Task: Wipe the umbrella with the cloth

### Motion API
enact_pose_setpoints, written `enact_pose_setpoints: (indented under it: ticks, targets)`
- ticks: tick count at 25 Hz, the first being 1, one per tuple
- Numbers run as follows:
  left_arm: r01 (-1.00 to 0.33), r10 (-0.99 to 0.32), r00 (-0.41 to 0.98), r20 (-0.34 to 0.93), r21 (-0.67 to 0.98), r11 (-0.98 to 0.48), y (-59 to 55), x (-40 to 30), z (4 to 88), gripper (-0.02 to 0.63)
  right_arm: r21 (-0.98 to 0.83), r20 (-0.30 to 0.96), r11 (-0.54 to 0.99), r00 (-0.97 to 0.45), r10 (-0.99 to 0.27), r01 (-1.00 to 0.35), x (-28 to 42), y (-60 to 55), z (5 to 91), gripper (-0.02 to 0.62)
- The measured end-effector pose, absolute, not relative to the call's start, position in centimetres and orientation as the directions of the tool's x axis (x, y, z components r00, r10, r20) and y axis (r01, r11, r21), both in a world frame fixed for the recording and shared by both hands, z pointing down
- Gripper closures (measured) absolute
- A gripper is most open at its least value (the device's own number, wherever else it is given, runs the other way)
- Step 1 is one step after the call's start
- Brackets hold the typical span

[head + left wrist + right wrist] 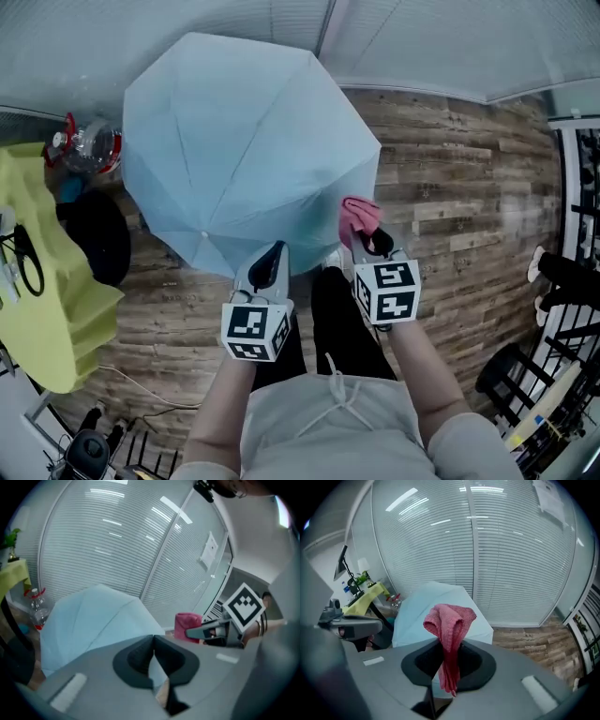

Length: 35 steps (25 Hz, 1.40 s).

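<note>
I am clamping my right gripper on the one pink-red woven cloth, its jaws pressing together on the folds so that a bunched head is standing out ahead of them, ready, I judge, as a wiping pad; my left gripper is pinching, jaws together, what looks like rim fabric of the one pale blue open umbrella, probably to steady the canopy against rubbing; the umbrella is lying open over the wooden plank floor, just ahead of both grippers; the cloth is hanging beside its near edge, touching or not I cannot tell; I am counting two grippers, one cloth, one umbrella.
</note>
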<state>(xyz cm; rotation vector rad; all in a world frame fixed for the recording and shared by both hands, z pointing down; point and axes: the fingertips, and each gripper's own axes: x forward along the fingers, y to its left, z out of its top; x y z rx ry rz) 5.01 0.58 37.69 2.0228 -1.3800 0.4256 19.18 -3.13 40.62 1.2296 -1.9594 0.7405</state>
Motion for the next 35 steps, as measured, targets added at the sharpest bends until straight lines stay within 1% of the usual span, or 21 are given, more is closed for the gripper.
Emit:
enact_pose_setpoints:
  ticks: [4,8,10,14,17,20,25,29,35]
  targets:
    - [-0.927,-0.782,0.37,0.502,0.253,-0.277,1.3,1.6,28.9,0.598,-0.082,0.721,0.443,-0.36,-0.592,-0.893,14.3,-2.0,32.4,0.531]
    - [-0.937,-0.86,0.319,0.4,0.269,-0.222,2.7,-2.5,20.2,0.598,-0.07,0.63,0.506,-0.431,-0.645,-0.86,9.6,-0.6,23.7,0.532]
    - [-0.942,-0.883,0.297,0.362,0.264,-0.209,3.7,-3.9,16.6,0.598,-0.063,0.587,0.518,-0.452,-0.671,-0.853,8.4,0.0,19.9,0.532]
    - [-0.966,-0.934,0.229,0.275,0.181,-0.184,4.7,-6.8,10.3,0.598,-0.038,0.498,0.543,-0.487,-0.717,-0.839,7.0,0.9,13.3,0.536]
    - [-0.976,-0.957,0.199,0.209,0.135,-0.174,5.4,-8.2,6.4,0.598,-0.027,0.431,0.583,-0.535,-0.726,-0.812,6.2,2.0,9.3,0.54]
    - [-0.982,-0.97,0.183,0.16,0.069,-0.174,6.2,-8.9,3.5,0.598,0.007,0.381,0.6,-0.553,-0.741,-0.8,5.5,2.8,6.5,0.541]
    - [-0.983,-0.977,0.183,0.114,0.055,-0.178,7.6,-8.5,1.0,0.598,0.02,0.323,0.609,-0.571,-0.755,-0.793,4.9,3.4,3.8,0.543]
    - [-0.979,-0.974,0.201,0.103,0.063,-0.195,8.9,-8.5,0.3,0.598,0.033,0.308,0.618,-0.58,-0.754,-0.786,3.9,4.5,3.1,0.545]
    - [-0.983,-0.98,0.181,0.086,0.046,-0.178,9.4,-9.8,-0.9,0.598,0.046,0.301,0.612,-0.573,-0.762,-0.79,2.7,5.0,2.7,0.545]
